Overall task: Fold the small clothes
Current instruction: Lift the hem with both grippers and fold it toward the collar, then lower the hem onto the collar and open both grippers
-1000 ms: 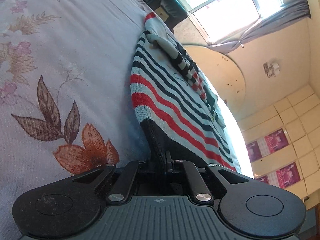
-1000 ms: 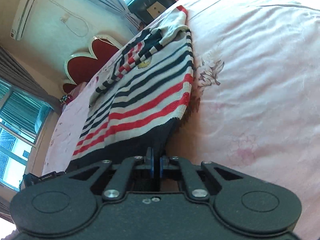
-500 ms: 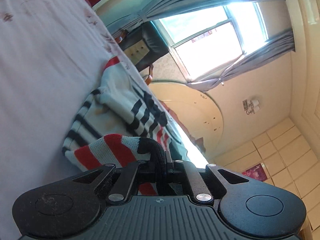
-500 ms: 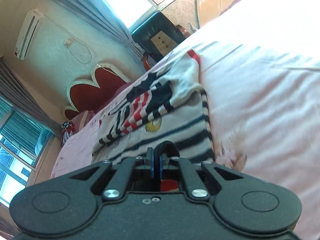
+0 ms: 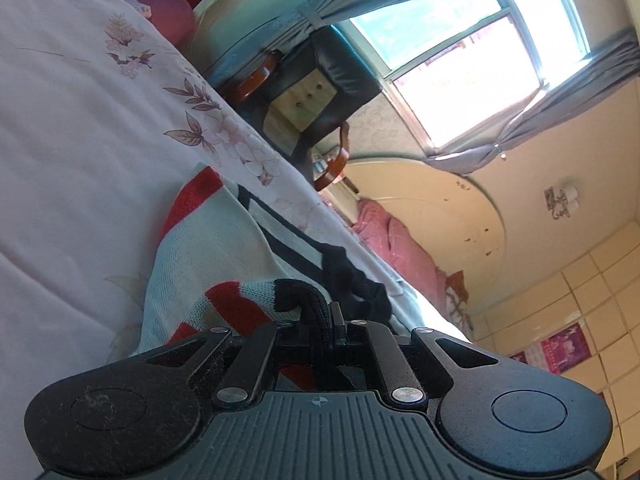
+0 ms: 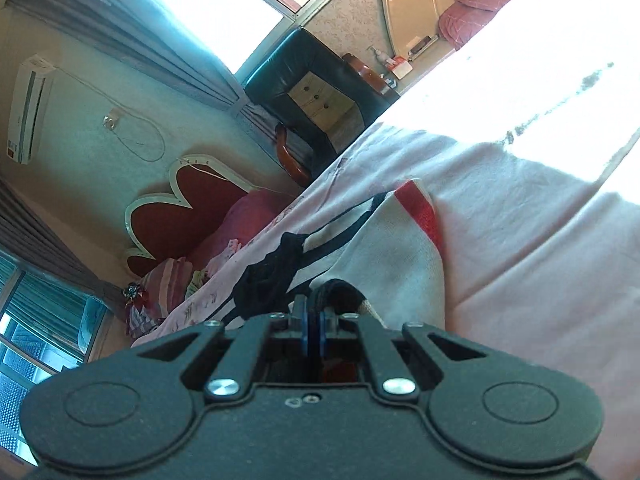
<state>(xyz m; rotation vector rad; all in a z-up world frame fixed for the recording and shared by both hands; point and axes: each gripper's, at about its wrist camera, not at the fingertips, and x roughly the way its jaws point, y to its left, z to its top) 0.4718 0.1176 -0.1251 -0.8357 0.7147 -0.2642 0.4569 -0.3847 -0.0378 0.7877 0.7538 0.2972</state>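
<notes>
A small striped knit sweater (image 5: 208, 264), white with red and dark navy bands, lies on the bed's floral sheet (image 5: 80, 128). My left gripper (image 5: 326, 316) is shut on its dark ribbed hem, which bunches over the fingertips. The hem is carried forward over the sweater's upper part, near the dark collar. In the right wrist view the same sweater (image 6: 384, 248) shows its red shoulder stripe and dark collar. My right gripper (image 6: 314, 312) is shut on the other corner of the dark hem, low over the garment.
A dark bedside cabinet (image 5: 320, 92) with wooden drawers stands beyond the bed's far edge, under a bright window (image 5: 460, 56). A red heart-shaped headboard (image 6: 180, 208) and pink pillows (image 6: 240, 220) lie to one side. Pink bedding (image 5: 400, 248) sits on a second bed.
Both grippers have carried the sweater's dark hem forward and up over the body toward the collar, folding the garment in half. The striped body is now mostly hidden beneath the grippers.
</notes>
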